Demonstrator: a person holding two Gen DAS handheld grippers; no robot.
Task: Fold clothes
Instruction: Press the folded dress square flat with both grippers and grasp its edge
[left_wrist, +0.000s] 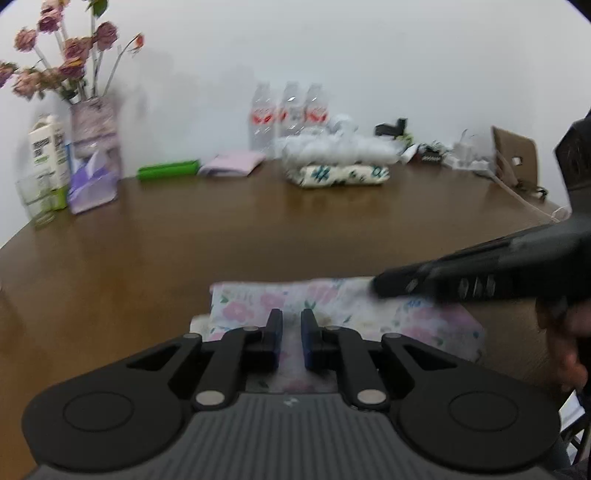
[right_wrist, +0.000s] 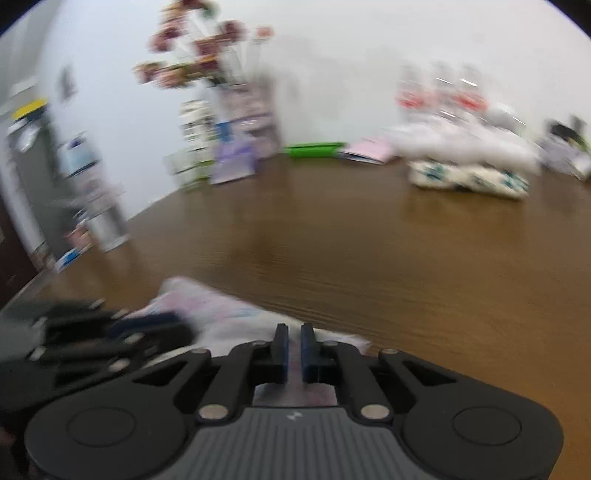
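A white garment with pink and blue flowers (left_wrist: 332, 302) lies folded on the brown wooden table (left_wrist: 258, 229) near its front edge. My left gripper (left_wrist: 291, 317) is over the garment's near edge, jaws close together with cloth between them. My right gripper (left_wrist: 380, 286) comes in from the right and its tip rests on the garment's far right part. In the blurred right wrist view the right gripper (right_wrist: 293, 332) has its jaws nearly closed on the garment (right_wrist: 221, 310), and the left gripper (right_wrist: 147, 325) shows at the left.
At the table's back stand a vase of dried pink flowers (left_wrist: 96, 129), a white carton (left_wrist: 46, 155), a green case (left_wrist: 168, 170), a pink pad (left_wrist: 232, 162), water bottles (left_wrist: 290, 110) and a pile of folded clothes (left_wrist: 340, 162). A cardboard box (left_wrist: 513, 155) stands far right.
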